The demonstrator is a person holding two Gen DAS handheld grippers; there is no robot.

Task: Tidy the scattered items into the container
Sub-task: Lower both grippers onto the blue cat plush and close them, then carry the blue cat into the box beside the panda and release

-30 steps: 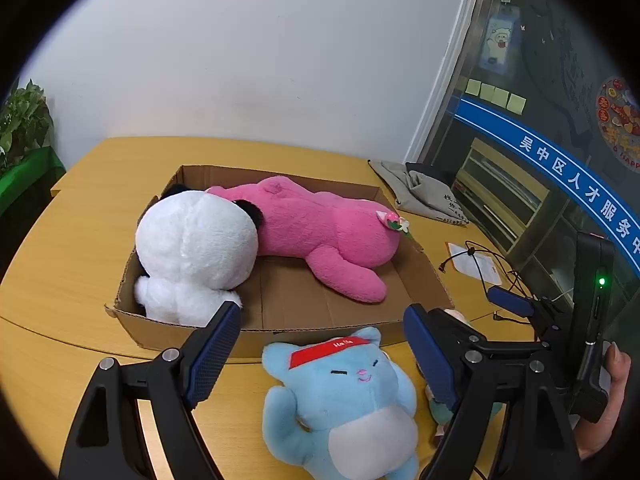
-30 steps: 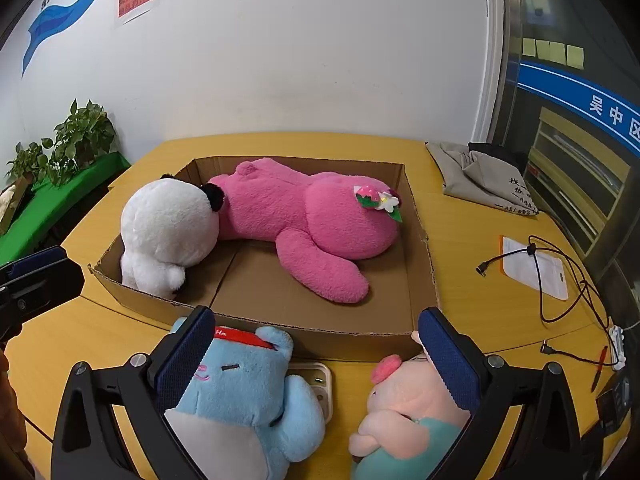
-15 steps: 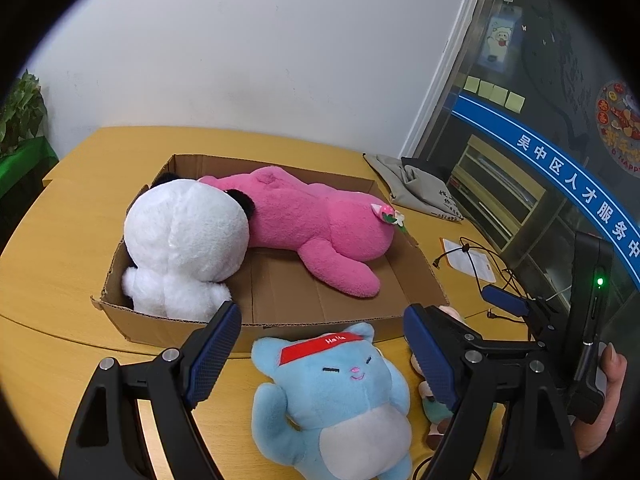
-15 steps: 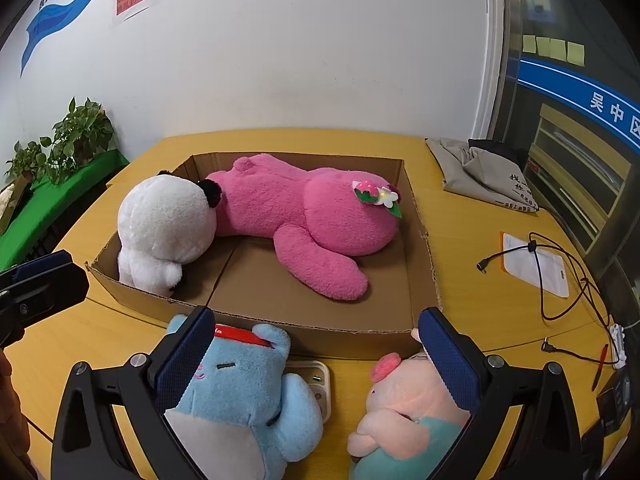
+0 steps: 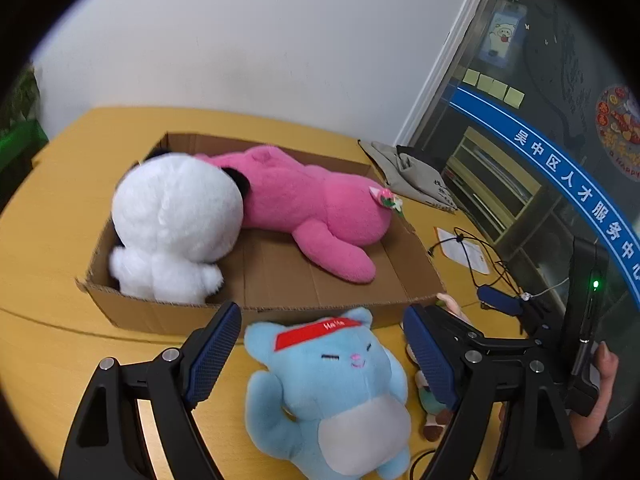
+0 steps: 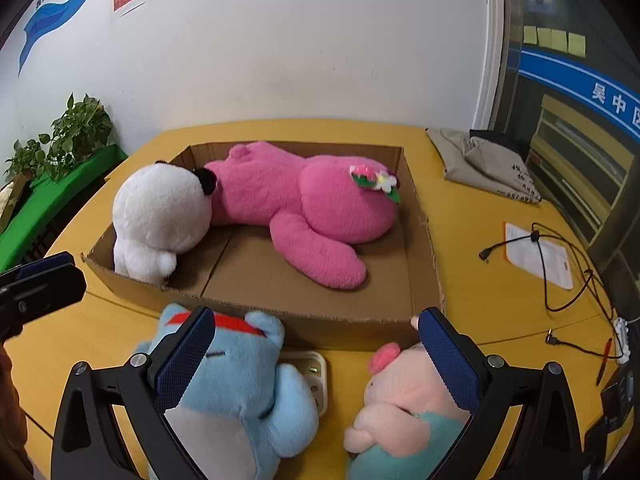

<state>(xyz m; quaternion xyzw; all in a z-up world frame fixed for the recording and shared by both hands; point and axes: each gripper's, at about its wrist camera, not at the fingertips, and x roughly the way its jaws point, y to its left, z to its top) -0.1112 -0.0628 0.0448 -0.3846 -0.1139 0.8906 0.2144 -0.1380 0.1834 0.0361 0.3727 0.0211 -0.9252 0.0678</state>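
A shallow cardboard box [image 5: 160, 312] [image 6: 320, 316] on the yellow table holds a white panda plush [image 5: 176, 224] [image 6: 160, 216] and a big pink plush [image 5: 316, 212] [image 6: 296, 204]. A blue cat plush with a red headband [image 5: 336, 392] [image 6: 236, 392] lies on the table in front of the box, between the fingers of my open left gripper [image 5: 320, 356]. A pink pig plush in teal [image 6: 404, 412] [image 5: 430, 420] lies to its right. My right gripper [image 6: 316, 360] is open and empty, over the gap between the two plushes.
A white power strip [image 6: 312, 372] lies between the blue cat and the pig. A grey cloth bag [image 6: 484, 168], a paper [image 6: 536, 256] and black cables [image 6: 560, 280] are on the table's right side. A plant [image 6: 64, 136] stands at the left.
My left gripper has drawn back and lowered; the blue cat now sits further up between its fingers. The right gripper has barely moved. Both stay open.
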